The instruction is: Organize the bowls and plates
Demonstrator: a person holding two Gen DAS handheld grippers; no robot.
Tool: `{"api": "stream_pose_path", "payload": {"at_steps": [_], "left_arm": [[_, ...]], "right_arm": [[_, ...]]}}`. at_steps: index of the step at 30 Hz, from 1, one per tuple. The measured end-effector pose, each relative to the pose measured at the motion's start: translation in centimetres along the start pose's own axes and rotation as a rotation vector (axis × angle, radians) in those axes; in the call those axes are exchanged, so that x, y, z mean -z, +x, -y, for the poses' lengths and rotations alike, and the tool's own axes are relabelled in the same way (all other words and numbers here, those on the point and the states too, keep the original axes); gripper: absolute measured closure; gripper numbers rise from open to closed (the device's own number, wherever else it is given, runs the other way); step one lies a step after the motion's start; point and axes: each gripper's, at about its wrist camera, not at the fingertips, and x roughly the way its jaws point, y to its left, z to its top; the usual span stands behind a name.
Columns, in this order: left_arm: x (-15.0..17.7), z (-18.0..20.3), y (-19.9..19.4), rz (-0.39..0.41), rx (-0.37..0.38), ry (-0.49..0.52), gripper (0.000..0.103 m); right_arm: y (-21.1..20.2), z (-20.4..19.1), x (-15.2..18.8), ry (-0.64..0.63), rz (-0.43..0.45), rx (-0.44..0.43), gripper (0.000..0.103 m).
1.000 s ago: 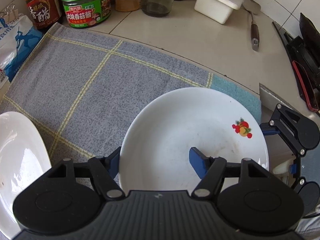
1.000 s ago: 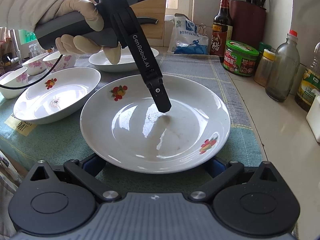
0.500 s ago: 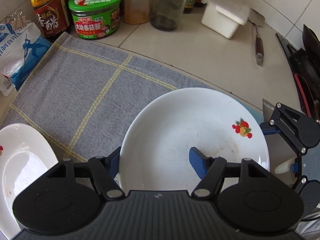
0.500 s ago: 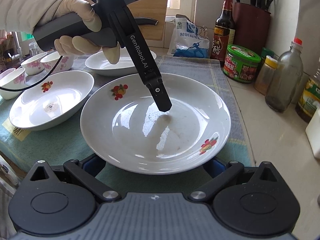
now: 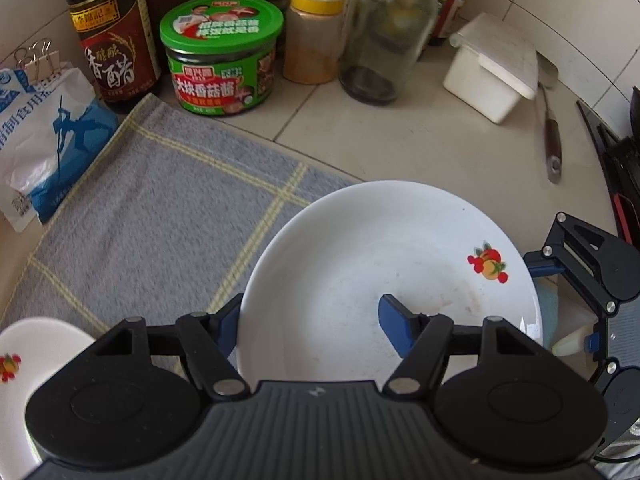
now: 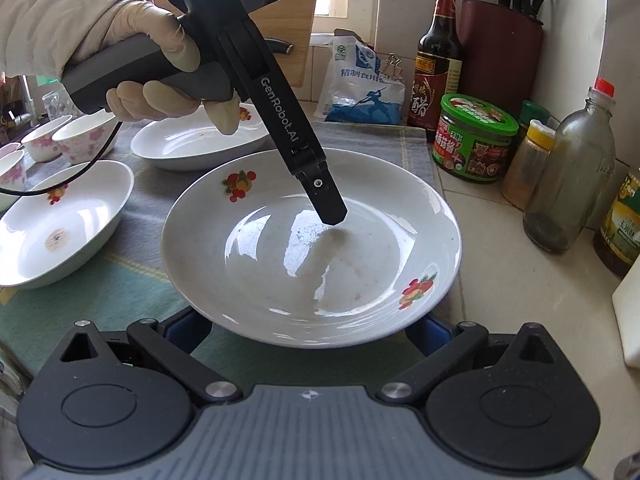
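Observation:
A white plate (image 5: 380,280) with fruit prints hangs between both grippers over the grey checked cloth (image 5: 160,208). My left gripper (image 5: 313,328) is shut on its rim, with one blue finger (image 5: 396,328) inside the dish and the other outside under the edge. In the right wrist view that inner finger (image 6: 320,192) rests on the plate (image 6: 312,240), held by a gloved hand (image 6: 132,52). My right gripper (image 6: 308,330) reaches under the near rim, fingers wide on either side of the base, pads hidden. It shows at the plate's far side (image 5: 568,304).
Two more fruit plates (image 6: 60,224) (image 6: 192,144) and several pink-flowered bowls (image 6: 80,140) stand to the left on the cloth. A green-lidded jar (image 5: 222,56), vinegar bottle (image 5: 112,40), salt bag (image 5: 44,136), glass bottle (image 5: 388,32), white box (image 5: 492,68) and spatula (image 5: 552,140) line the tiled counter.
Both grippers have carried the plate together toward the jars and bottles. The other plates and bowls have slid leftward in view. The grip on the plate looks the same.

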Motion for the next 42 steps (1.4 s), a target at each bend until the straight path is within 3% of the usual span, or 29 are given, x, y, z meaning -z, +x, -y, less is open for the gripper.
{"api": "stream_pose_path", "payload": {"at_steps": [14, 29, 31, 35, 42], "left_arm": [[-2.5, -1.7, 1.7, 0.012, -0.016, -0.02, 0.034], [-2.4, -1.9, 2.1, 0.039, -0.023, -0.024, 0.03], [-2.2, -1.8, 1.8, 0.058, -0.018, -0.032, 0.024], [-1.4, -1.1, 0.6, 0.116, -0.088, -0.024, 0.023], [1.3, 0.4, -3.8, 0.234, -0.141, -0.042, 0.018]], "right_arm": [[2.4, 2.9, -0.9, 0.007, -0.005, -0.006, 0.0], [2.7, 2.8, -0.8, 0.019, -0.012, 0.006, 0.0], [2.5, 2.7, -0.8, 0.024, -0.014, 0.012, 0.0], [1.7, 2.4, -0.7, 0.057, -0.018, 0.026, 0.0], [-0.1, 1.2, 0.4, 0.123, -0.036, 0.064, 0.0]]}}
